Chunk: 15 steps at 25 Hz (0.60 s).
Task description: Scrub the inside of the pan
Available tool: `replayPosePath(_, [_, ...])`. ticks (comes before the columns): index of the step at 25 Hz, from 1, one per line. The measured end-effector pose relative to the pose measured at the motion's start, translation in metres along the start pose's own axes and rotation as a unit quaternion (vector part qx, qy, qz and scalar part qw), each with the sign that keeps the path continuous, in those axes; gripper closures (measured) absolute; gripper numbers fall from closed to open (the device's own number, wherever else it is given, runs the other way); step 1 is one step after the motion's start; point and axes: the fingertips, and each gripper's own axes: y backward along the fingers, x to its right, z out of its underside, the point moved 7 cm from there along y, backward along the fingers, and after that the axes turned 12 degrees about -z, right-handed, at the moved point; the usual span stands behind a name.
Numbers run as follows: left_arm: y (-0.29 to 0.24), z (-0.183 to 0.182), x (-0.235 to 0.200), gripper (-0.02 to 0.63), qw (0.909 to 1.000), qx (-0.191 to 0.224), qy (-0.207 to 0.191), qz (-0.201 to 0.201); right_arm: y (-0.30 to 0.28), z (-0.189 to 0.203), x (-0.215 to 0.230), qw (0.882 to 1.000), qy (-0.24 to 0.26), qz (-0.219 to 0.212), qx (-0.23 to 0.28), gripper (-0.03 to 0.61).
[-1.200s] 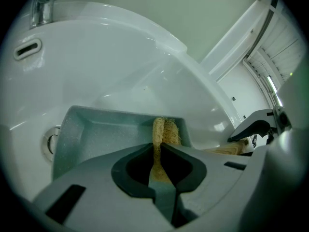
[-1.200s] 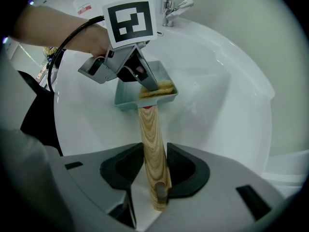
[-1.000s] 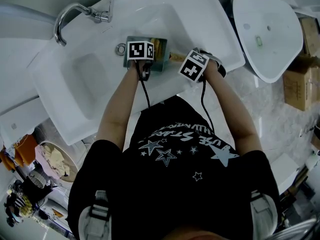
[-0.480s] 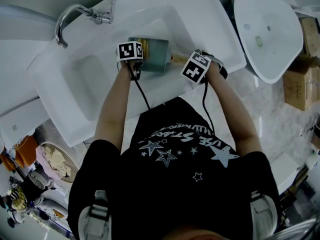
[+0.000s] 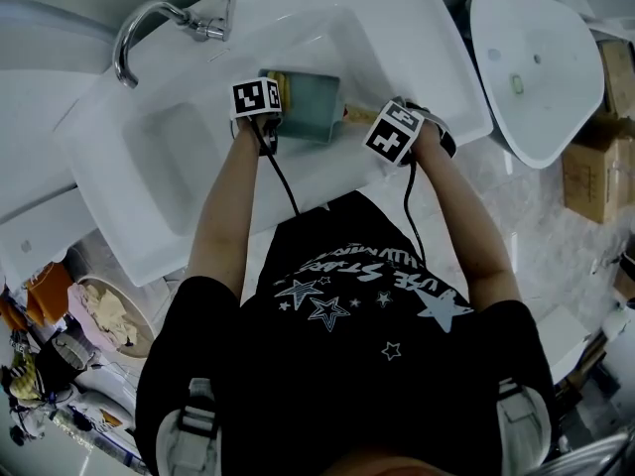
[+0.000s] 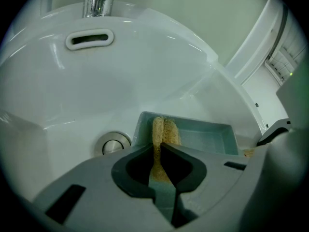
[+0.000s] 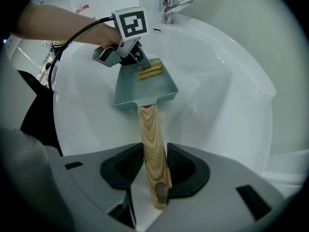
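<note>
A teal rectangular pan with a wooden handle lies in the white sink. My left gripper is over the pan's left end, shut on a yellow sponge whose far end rests inside the pan. In the left gripper view its jaws pinch the sponge flat. My right gripper points down and is shut on the wooden handle. From there the pan stretches away, with the sponge at its far end under the left gripper.
The drain sits just left of the pan, with the overflow slot and faucet beyond. A second white basin and a cardboard box stand at the right. The person's body fills the lower head view.
My left gripper has slid leftward with the sponge, from the pan's middle to its left end. The right gripper and the handle have stayed put.
</note>
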Motion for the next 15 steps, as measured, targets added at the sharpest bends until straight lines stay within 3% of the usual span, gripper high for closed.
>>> replayPosePath(5, [0.005,0.003,-0.003,0.563,1.0000,0.004,0.008,0.004,-0.001,0.001,-0.002,1.000,0.003,0.016,-0.002,0.426])
replayPosePath(10, [0.018,0.008,-0.007,0.563,0.9997,0.010,0.010,0.022,-0.010,0.003,-0.008,0.996,0.043,0.074,-0.038,0.430])
replayPosePath(15, [0.037,0.008,-0.012,0.563,0.9983,0.031,0.008,0.049,-0.009,0.002,-0.010,0.995,0.024,0.088,-0.032,0.419])
